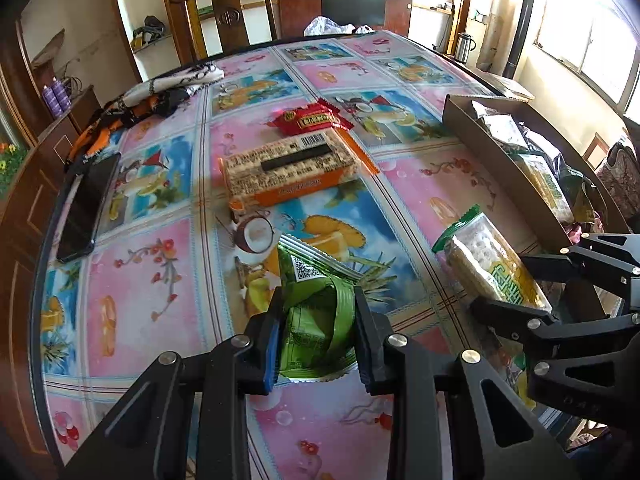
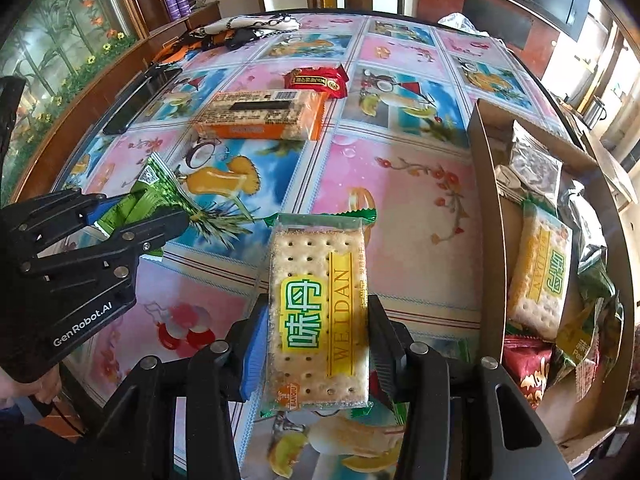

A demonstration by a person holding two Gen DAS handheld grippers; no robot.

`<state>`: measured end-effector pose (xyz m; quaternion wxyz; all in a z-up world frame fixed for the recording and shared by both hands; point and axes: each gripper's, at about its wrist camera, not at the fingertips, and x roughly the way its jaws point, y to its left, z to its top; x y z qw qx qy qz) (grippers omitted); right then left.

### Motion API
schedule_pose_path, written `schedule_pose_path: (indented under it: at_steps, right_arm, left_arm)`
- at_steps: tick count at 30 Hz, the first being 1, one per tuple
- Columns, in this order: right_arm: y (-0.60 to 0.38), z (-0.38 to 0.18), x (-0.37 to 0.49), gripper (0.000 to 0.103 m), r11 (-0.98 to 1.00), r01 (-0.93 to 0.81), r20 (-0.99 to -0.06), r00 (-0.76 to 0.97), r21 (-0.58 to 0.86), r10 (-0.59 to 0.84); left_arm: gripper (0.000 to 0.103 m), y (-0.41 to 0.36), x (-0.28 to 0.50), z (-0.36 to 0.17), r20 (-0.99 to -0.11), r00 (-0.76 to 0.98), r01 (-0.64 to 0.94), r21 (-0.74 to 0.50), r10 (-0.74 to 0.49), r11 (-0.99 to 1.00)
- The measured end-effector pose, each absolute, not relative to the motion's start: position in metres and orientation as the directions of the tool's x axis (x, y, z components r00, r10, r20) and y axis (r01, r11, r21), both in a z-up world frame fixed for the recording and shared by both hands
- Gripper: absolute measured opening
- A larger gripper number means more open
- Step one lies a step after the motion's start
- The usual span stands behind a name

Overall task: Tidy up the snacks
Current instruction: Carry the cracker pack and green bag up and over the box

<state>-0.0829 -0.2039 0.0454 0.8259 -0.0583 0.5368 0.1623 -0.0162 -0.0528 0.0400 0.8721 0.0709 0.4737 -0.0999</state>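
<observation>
Left tool [image 1: 316, 336] clamps a green snack packet [image 1: 316, 320]; right tool [image 2: 316, 344] clamps a cracker pack [image 2: 316, 312]. Box [image 2: 486, 216] at right is part-filled; orange pack [image 2: 260, 114] and red packet [image 2: 316, 78] wait on the worktop [image 2: 400, 200], upper centre.

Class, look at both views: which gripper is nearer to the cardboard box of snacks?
Right. The right gripper, holding the cracker pack, sits just beside the cardboard box; the left gripper, gripping the green packet, is farther away.

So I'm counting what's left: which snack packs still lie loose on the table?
Two: the long orange-edged cracker pack and the small red wrapped snack just behind it. No gripper holds them.
</observation>
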Motion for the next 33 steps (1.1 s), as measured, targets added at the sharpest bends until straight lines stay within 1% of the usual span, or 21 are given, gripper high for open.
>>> schedule_pose_path:
  at_steps: [16,28,33]
  right_arm:
    - [-0.209,0.066,-0.087,0.049,0.946,-0.314,-0.880,0.425,0.077,0.213]
    - [-0.206,0.075,-0.099,0.049,0.944,-0.329,-0.867,0.460,0.035,0.192]
    - [-0.202,0.075,-0.101,0.049,0.941,-0.337,-0.866,0.465,0.020,0.185]
  left_arm:
    - [0.029,-0.063,-0.019,0.061,-0.803,0.589,0.263,0.085,-0.090,0.961]
    - [0.029,-0.059,-0.026,0.069,-0.777,0.629,0.222,0.127,-0.042,0.967]
    - [0.029,-0.053,-0.027,0.070,-0.776,0.630,0.208,0.122,-0.038,0.970]
